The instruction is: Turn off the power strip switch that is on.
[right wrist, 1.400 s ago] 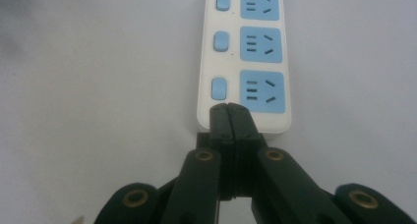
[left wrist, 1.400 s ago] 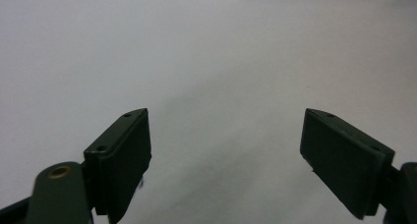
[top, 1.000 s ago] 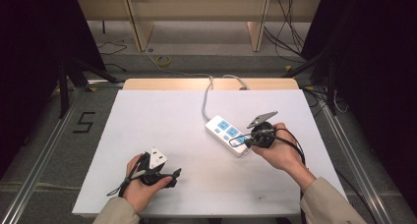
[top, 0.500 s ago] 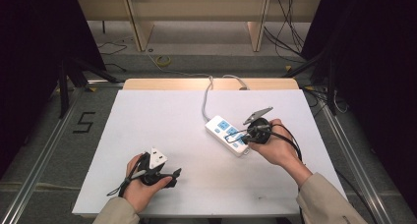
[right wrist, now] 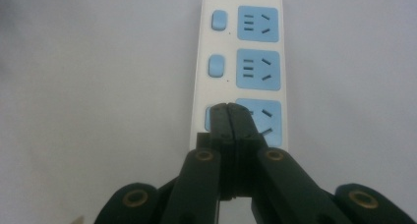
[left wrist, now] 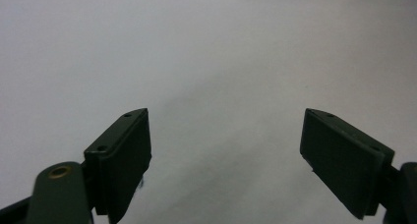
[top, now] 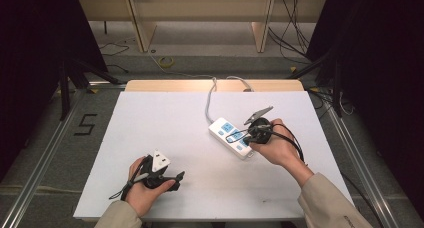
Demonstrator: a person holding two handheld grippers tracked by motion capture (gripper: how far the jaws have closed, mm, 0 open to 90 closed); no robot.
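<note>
So the job here looks like flipping a switch on the white power strip (top: 231, 136), which lies at an angle on the white surface (top: 150, 118), toward 3 o'clock of centre, with its cord running off toward 12. The right tool (right wrist: 229, 117) has its jaws pinched fully together with nothing between them, and the closed tip sits right on the nearest of the small blue switches (right wrist: 208, 117), the one beside the nearest socket. I can't tell for sure if it's touching or just hovering a hair above.

Tips for doing this well: keep the jaws closed so you've got one firm point instead of two wobbly ones. Push straight down on the button, not sideways, since the strip isn't held by anything and I'd guess it slides easily on that smooth top. Stay on the switch and off the blue socket face just beside it.

The left tool (top: 159, 178) rests down at about 7 o'clock, jaws spread wide and holding nothing, well apart from the strip. If the strip skates, I'd bring that one over to brace the far end.
</note>
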